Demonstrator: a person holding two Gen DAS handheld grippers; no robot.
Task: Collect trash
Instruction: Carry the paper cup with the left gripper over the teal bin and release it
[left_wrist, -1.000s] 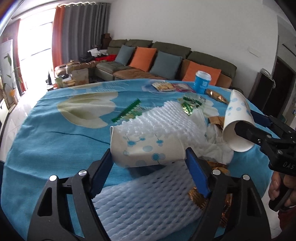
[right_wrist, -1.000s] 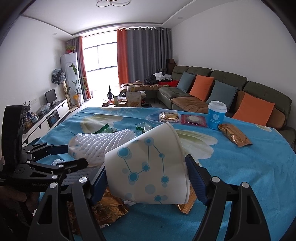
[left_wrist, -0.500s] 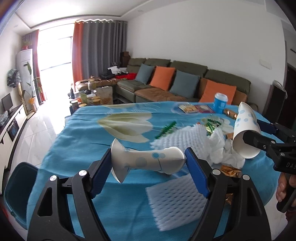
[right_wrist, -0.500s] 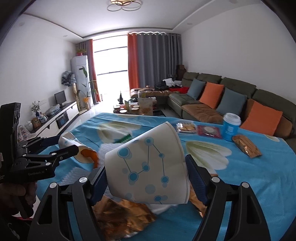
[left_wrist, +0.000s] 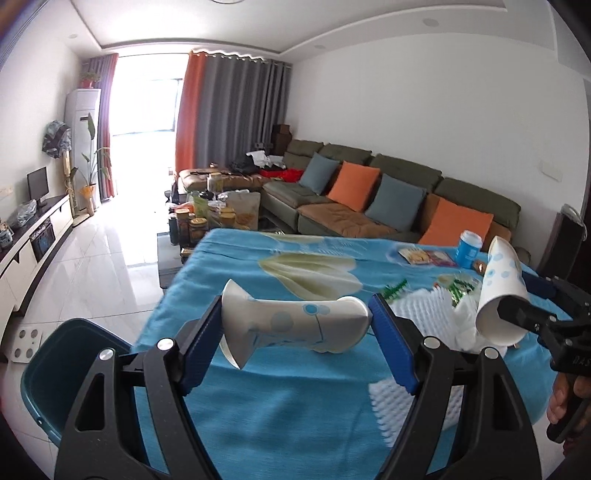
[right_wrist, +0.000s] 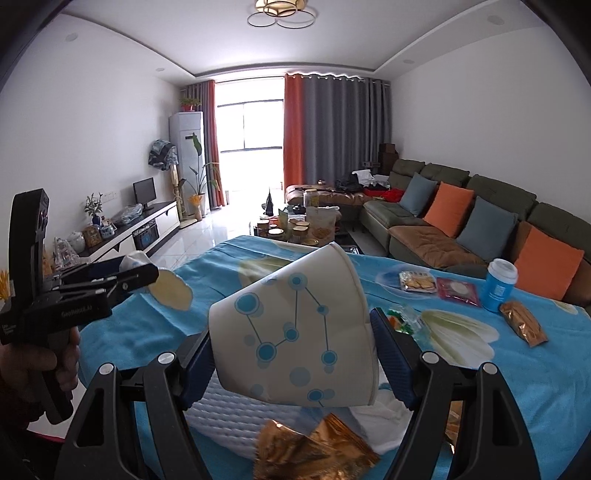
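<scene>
My left gripper (left_wrist: 295, 332) is shut on a squashed white paper cup (left_wrist: 291, 326) with blue dots, held above the blue tablecloth near its left edge. A teal bin (left_wrist: 55, 380) stands on the floor at the lower left of that view. My right gripper (right_wrist: 295, 354) is shut on a second white paper cup (right_wrist: 295, 332) printed with blue dots and lines, lying sideways between the blue pads. In the left wrist view this cup (left_wrist: 498, 291) and the right gripper (left_wrist: 532, 306) show at the right. The right wrist view shows the left gripper (right_wrist: 147, 275) at the left.
On the table (left_wrist: 295, 413) lie white foam netting (right_wrist: 236, 410), white tissue (left_wrist: 465, 325), gold wrappers (right_wrist: 314, 454), green wrappers (left_wrist: 458, 286), a blue lidded cup (right_wrist: 498, 284), snack packets (right_wrist: 417, 281) and a gold bag (right_wrist: 524, 325). A sofa (right_wrist: 461, 214) runs behind.
The left gripper lifted its crushed cup off the foam netting and swung left toward the table edge, bringing the teal bin into view. The right gripper rose a little with its cup.
</scene>
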